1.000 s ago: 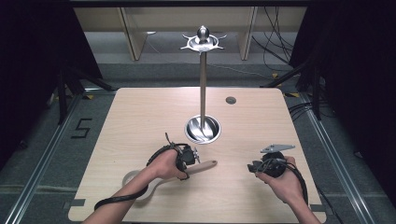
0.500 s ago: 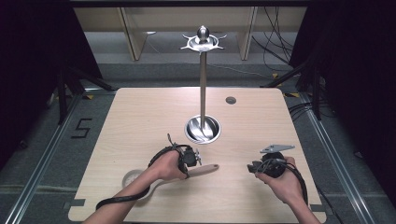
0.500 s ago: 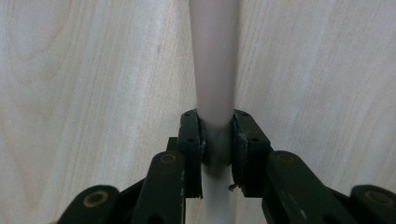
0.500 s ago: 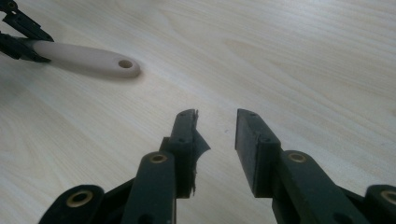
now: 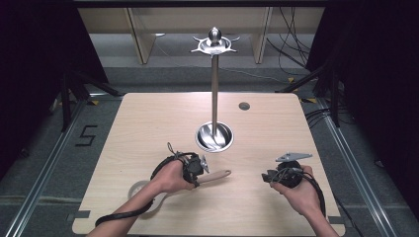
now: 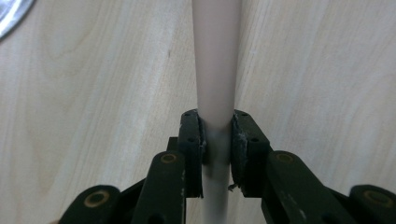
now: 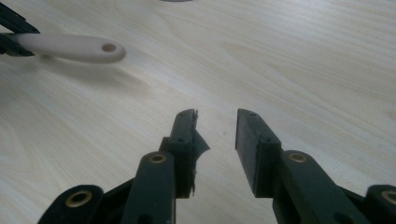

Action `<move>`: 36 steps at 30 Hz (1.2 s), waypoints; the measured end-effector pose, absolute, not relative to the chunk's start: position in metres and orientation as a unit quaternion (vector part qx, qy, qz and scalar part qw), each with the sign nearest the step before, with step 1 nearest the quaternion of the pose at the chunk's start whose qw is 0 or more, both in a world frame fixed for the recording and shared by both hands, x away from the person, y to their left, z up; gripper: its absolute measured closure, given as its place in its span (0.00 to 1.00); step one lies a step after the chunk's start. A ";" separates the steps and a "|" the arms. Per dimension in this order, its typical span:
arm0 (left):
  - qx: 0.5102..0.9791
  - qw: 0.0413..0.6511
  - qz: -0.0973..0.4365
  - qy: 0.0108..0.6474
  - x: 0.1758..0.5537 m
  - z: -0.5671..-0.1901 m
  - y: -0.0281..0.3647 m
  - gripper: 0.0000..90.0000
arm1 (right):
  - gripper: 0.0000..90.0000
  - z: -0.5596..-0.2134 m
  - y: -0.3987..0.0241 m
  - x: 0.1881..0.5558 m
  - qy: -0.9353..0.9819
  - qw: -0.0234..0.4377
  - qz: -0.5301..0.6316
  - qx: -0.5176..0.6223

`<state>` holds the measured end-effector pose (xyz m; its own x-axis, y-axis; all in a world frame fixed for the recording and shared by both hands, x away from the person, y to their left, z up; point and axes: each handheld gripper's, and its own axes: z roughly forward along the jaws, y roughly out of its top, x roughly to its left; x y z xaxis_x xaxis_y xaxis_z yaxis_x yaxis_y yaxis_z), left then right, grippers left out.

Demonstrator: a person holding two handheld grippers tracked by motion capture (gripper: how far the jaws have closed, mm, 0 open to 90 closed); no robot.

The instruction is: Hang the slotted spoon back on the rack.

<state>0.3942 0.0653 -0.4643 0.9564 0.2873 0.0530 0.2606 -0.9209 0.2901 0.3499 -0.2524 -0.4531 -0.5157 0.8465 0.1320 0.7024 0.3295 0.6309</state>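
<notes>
Left gripper (image 6: 217, 140) clamps the cream plastic utensil handle (image 6: 215, 70); our right gripper (image 7: 215, 135), at four o'clock, gapes half-open, empty. Such an off-centre pinch may let the handle swivel or slip when lifted.

I'm looking at a lab-style recording booth: a bare wooden table (image 5: 148, 128) mid-frame, black curtains (image 5: 34, 74) at both sides, loose cables (image 5: 296, 54) upper right, floor rails (image 5: 47, 173) with a taped "5" (image 5: 86, 136) at left.
</notes>
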 end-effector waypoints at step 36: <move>0.884 0.356 0.147 0.264 0.361 -0.406 0.162 0.83 | 0.69 -0.452 -0.250 0.351 0.802 0.116 0.351 0.469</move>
<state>0.3612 0.1623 -0.4063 0.8168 0.5724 0.0719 0.3629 -0.6067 0.7073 0.3514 -0.2498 -0.4522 -0.5329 0.8340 0.1432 0.6707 0.3131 0.6724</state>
